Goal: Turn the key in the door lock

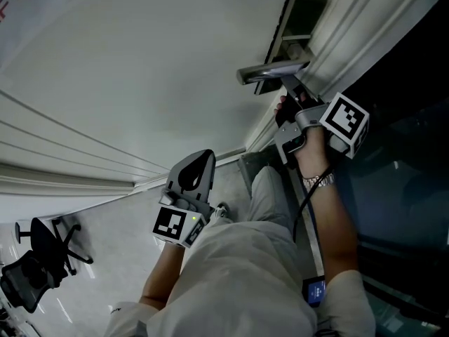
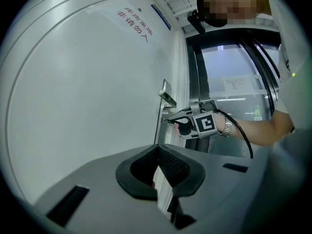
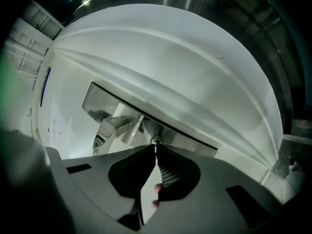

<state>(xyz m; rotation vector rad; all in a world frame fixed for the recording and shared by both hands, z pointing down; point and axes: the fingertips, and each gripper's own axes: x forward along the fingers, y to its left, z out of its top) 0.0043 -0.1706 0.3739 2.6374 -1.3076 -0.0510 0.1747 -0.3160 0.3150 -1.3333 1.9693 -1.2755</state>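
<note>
At the edge of a plain white door (image 1: 140,62), the right gripper (image 1: 280,108) is pressed up to the lock. Its own view shows the jaws pinched together on the thin blade of the key (image 3: 155,149), which sits in the round lock cylinder (image 3: 156,141) on a brushed metal plate (image 3: 102,99). Just beside the cylinder on that same plate is the lever handle (image 3: 112,126), and in the head view this handle (image 1: 272,71) juts out from the door directly above the gripper. A wristwatch (image 1: 319,181) shows on the arm behind it, and a black cable (image 1: 305,209) trails back along the forearm.

Well apart from the door hardware, the left gripper (image 1: 203,156) is held low in front of the person's light trousers. Its jaws are closed tip to tip with nothing between them, and it touches nothing.

A ribbed white door frame (image 1: 351,34) borders the door, and beyond it stands dark glass panelling (image 1: 407,153) with a paper notice (image 2: 236,83) stuck to it. Red characters (image 2: 134,21) are printed high on the door face, too skewed to read. Shallow raised mouldings cross the lower door. The floor (image 1: 105,258) is pale and glossy, and a black office chair (image 1: 42,251) stands on it well away from the door.
</note>
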